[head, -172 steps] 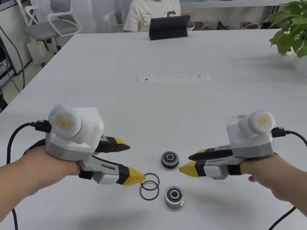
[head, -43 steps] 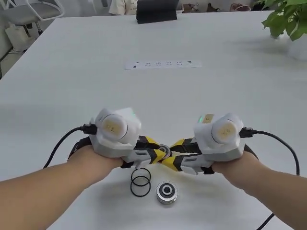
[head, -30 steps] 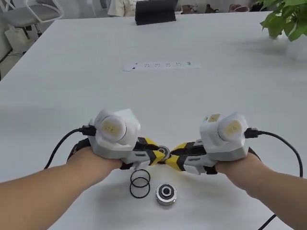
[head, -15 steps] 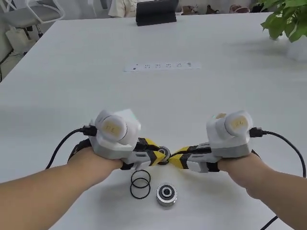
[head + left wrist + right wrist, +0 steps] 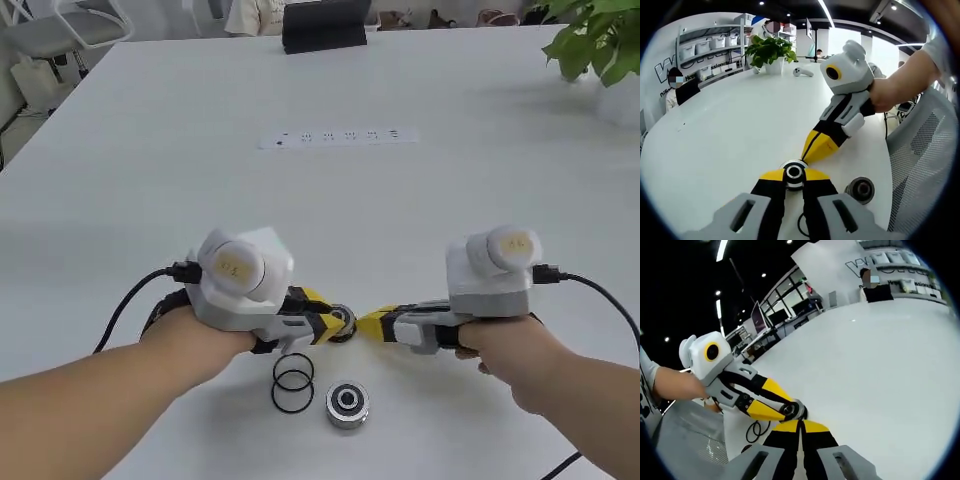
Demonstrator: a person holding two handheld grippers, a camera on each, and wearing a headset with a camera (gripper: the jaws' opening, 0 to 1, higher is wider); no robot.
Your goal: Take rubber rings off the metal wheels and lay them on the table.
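While two rubber rings [image 5: 293, 383] already lie on the table [image 5: 400, 200] beside a loose metal wheel [image 5: 347, 401], the left gripper [image 5: 793, 179] clamps a second wheel [image 5: 793, 171]. Right gripper [image 5: 800, 424]: jaws together, tips at that wheel. Ring remaining there: cannot tell. Task judged partway.

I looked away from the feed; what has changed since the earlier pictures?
The left gripper has picked one metal wheel off the table and grips it. The right gripper, shut, met it there and has drawn back rightward. The other wheel and two loose rings lie unmoved.
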